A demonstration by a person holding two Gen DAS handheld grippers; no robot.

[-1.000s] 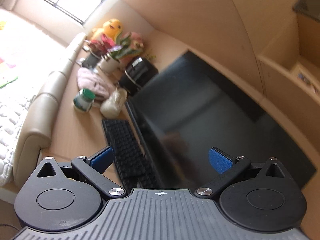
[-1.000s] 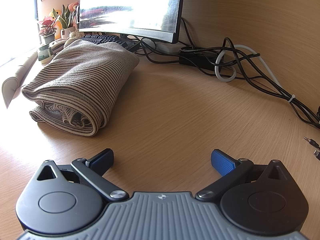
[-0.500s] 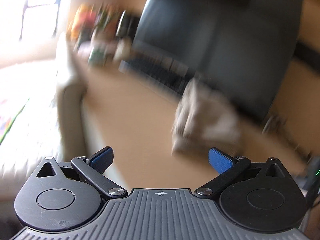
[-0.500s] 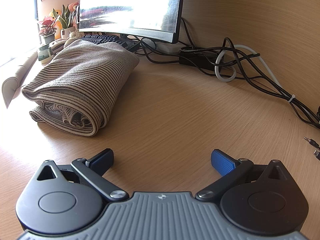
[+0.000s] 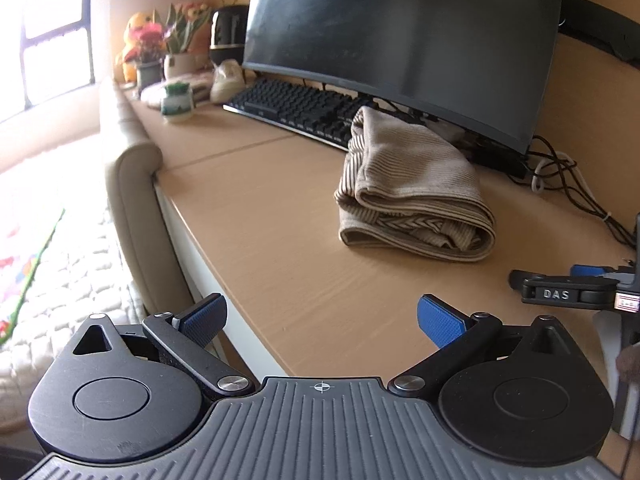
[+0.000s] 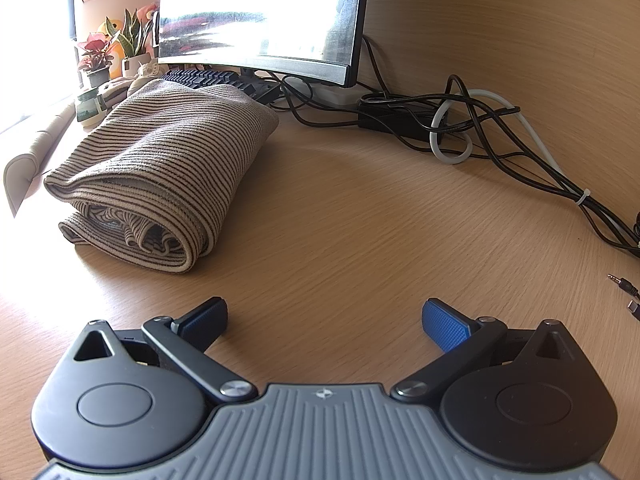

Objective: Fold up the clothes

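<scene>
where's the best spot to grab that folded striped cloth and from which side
Probably the rolled end of the folded striped cloth that faces the grippers: there the layers stack into a thick lip standing clear of the desk. Come in low from the front with the open right gripper, jaws above and below all layers.

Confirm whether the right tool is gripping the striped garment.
No: the right tool is open and empty over bare desk, while the folded striped garment lies apart on its left.
</scene>
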